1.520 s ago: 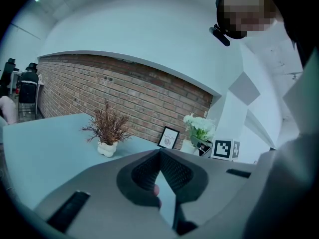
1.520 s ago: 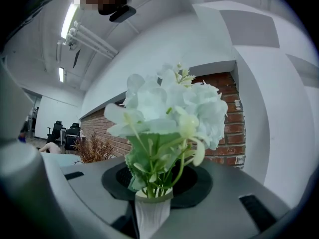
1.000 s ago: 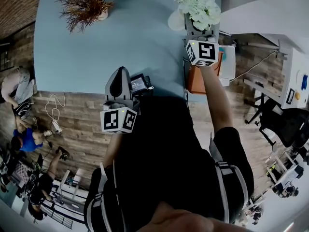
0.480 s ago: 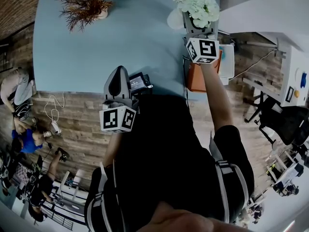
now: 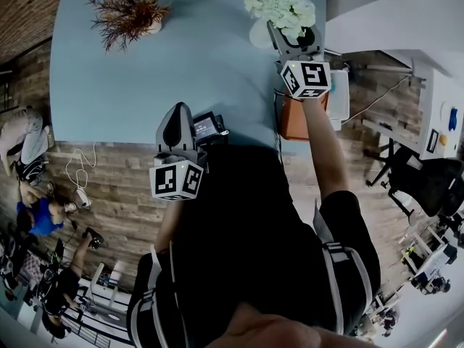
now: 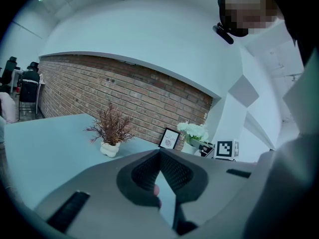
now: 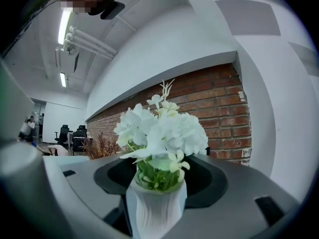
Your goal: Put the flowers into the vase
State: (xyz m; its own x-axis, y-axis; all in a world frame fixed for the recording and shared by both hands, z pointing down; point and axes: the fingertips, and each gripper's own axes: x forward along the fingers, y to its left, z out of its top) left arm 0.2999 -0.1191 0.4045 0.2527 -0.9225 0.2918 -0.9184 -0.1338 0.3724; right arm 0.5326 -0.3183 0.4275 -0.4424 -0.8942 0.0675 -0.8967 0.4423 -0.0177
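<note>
The person wears a plain black short-sleeved shirt [image 5: 254, 223], the right sleeve [image 5: 351, 216] ending above the elbow. Grey straps [image 5: 335, 278] with pale edges run down both sides of the torso, like a harness.

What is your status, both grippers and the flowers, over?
Left gripper shut, empty. Right gripper jaws have just been opening, vase between them, not gripped. Flowers in vase. Nothing blocks.

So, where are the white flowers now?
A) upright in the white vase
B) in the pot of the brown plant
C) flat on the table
A: in the right gripper view the white flowers rise out of the mouth of the white vase.
</note>
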